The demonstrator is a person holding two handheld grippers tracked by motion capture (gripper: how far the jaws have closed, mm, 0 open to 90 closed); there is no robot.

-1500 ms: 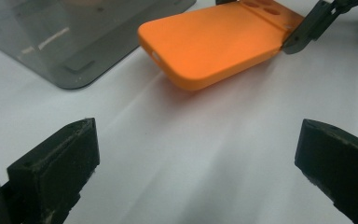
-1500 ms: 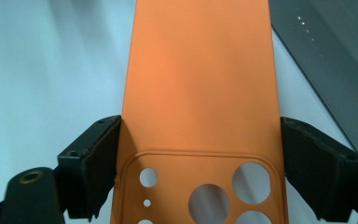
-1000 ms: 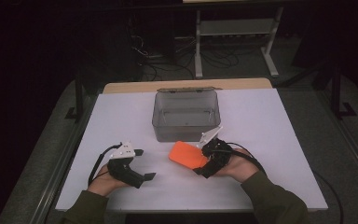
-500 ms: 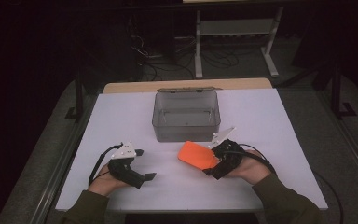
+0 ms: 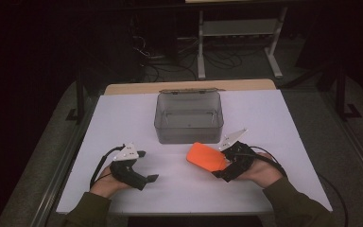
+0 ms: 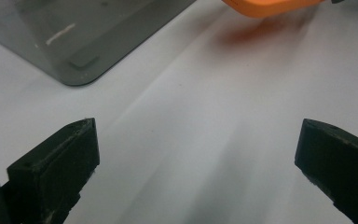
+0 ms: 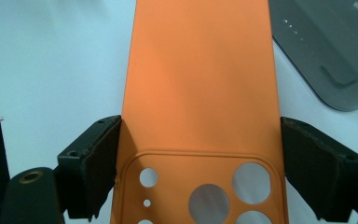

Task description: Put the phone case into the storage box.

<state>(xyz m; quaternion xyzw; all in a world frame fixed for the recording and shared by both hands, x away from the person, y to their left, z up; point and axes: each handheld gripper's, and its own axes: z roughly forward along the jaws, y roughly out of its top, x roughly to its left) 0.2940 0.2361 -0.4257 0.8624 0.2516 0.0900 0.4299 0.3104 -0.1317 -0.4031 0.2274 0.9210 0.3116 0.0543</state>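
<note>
The right gripper (image 5: 223,163) is clenched on an orange phone case (image 5: 207,156) by its two long edges at the end with the camera holes, holding it above the white tabletop (image 5: 274,123) toward the near edge, just in front of the grey bin (image 5: 189,118). The left gripper (image 5: 144,166) rests near the near left corner, jaws spread wide and empty.

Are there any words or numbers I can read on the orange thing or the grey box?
None to read.
Orange phone case, held in the right claw: plain, only camera holes.
Grey box: small pale marks on its wall in the right gripper view, too small to read.
White table: no writing.
</note>
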